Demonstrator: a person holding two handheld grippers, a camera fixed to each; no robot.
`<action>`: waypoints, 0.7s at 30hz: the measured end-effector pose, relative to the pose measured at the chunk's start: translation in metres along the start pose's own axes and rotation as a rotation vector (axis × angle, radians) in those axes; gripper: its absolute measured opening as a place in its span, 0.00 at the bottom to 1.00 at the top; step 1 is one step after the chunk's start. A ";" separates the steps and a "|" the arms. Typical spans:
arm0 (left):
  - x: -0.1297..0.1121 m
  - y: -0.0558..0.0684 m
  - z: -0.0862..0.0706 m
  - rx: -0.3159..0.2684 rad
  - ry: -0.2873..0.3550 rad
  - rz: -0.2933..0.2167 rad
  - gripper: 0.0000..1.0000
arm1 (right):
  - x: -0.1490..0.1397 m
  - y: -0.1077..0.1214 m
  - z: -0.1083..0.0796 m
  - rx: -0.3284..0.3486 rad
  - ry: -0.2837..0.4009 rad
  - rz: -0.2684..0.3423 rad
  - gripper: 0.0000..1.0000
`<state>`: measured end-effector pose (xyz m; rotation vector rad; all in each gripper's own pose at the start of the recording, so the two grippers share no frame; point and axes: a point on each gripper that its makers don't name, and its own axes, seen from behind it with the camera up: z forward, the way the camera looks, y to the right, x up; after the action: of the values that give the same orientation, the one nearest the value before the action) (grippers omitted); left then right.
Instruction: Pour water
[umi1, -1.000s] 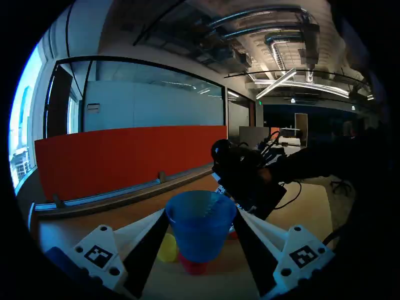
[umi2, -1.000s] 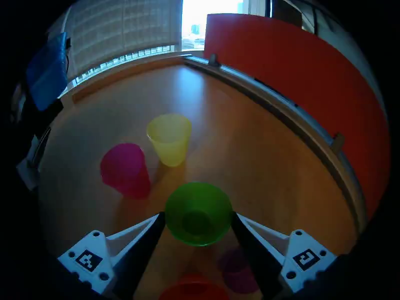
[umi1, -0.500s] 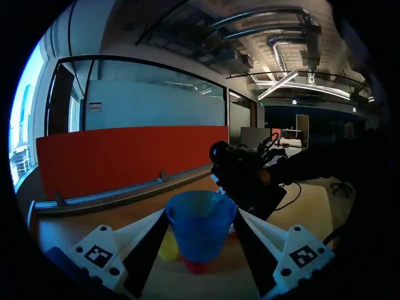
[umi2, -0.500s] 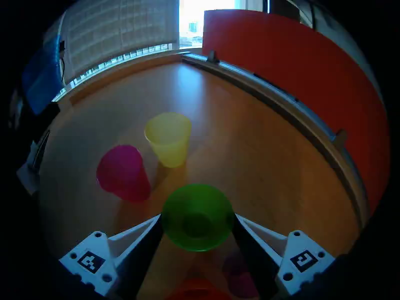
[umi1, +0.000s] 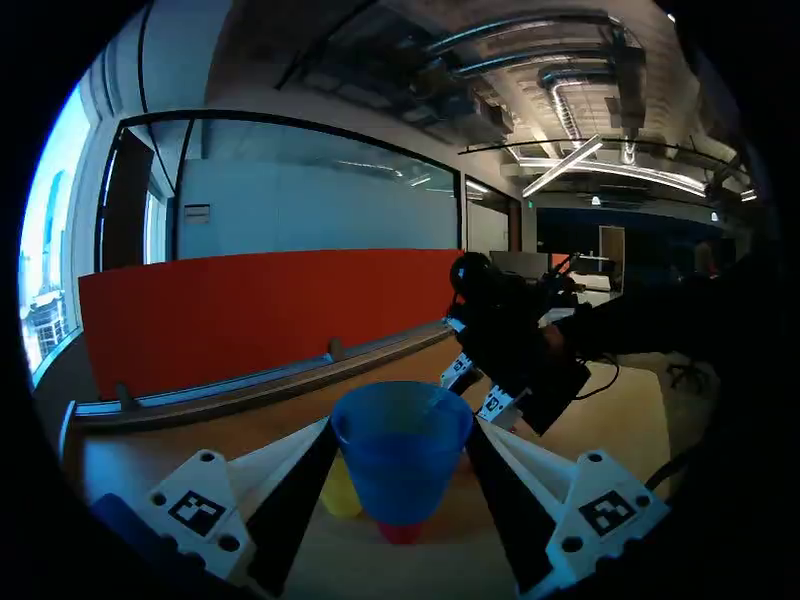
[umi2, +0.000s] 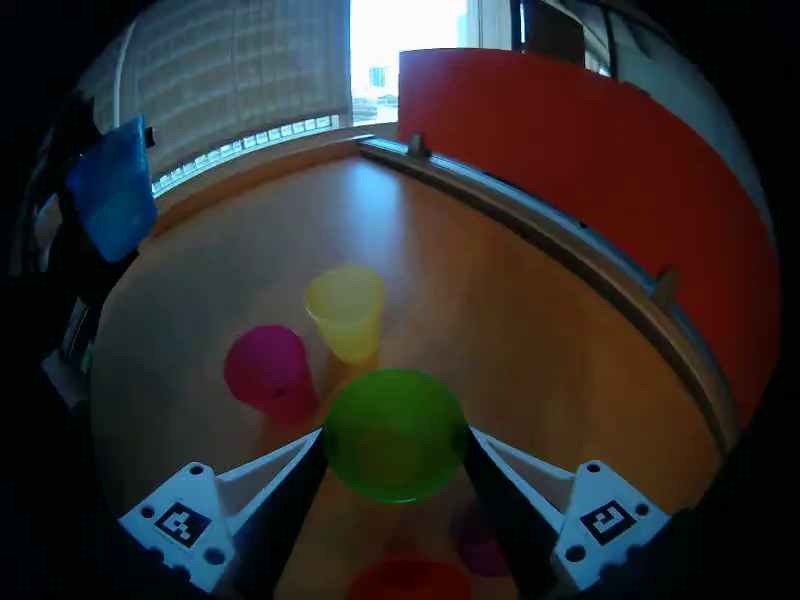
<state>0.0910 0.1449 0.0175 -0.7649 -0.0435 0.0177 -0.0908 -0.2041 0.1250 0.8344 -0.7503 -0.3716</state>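
My left gripper (umi1: 400, 428) has both fingers clamped on the blue cup (umi1: 401, 472), upright above the wooden table (umi2: 480, 300). My right gripper (umi2: 395, 437) is pinched on the green cup (umi2: 395, 465), its mouth facing the camera, over 2 cups standing near each other: yellow cup (umi2: 346, 310) and pink cup (umi2: 268, 370).

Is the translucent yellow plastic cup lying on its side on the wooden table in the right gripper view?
No, the yellow plastic cup stands upright on the wooden table, mouth up, beside the pink plastic cup.
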 end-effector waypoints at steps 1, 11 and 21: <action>0.000 0.000 -0.001 0.004 0.000 0.001 0.87 | 0.003 -0.001 -0.005 -0.002 0.012 -0.002 0.93; 0.001 0.008 -0.010 0.015 -0.012 0.009 0.87 | 0.028 -0.016 -0.051 -0.023 0.144 -0.003 0.94; 0.001 0.026 -0.015 0.005 -0.015 0.015 0.87 | 0.050 -0.033 -0.085 -0.024 0.288 0.018 0.93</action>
<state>0.0925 0.1530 -0.0115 -0.7606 -0.0520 0.0375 0.0043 -0.2083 0.0844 0.8361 -0.4847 -0.2369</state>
